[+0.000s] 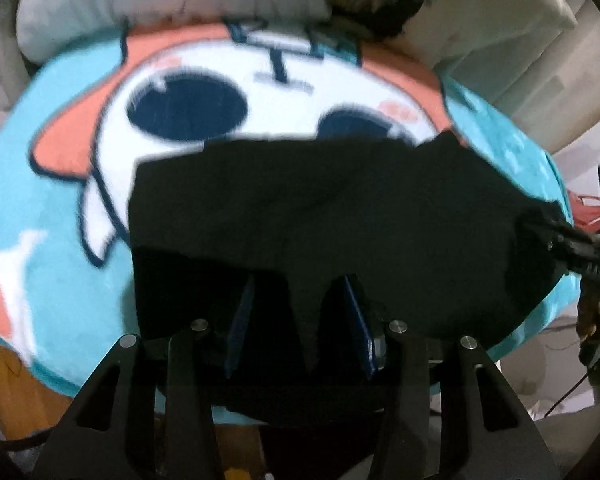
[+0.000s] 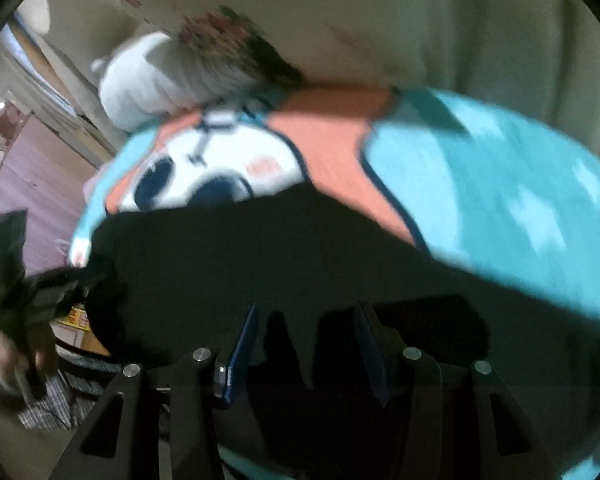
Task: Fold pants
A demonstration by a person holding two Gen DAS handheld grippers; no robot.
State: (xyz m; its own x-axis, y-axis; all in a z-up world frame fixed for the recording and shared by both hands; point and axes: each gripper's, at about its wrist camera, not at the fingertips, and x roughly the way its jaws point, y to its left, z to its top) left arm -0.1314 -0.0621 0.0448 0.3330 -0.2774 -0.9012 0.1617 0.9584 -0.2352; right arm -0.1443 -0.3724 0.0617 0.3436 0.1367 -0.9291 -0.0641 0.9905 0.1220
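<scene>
On the turquoise cartoon-face blanket [image 1: 60, 208] lie the black cloth pants [image 1: 320, 208], near edge lifted. Left tongs [image 1: 300, 320] and right tongs [image 2: 306, 344] each pinch a bunched fold of it. Grey pillow [image 1: 160, 8] behind.

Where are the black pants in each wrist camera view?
Left wrist: black pants fill lower center, just beyond the claw's fingers.
Right wrist: pants span lower center-left, below the cartoon face.
Shared landmark: cartoon-face blanket beneath the pants.
</scene>
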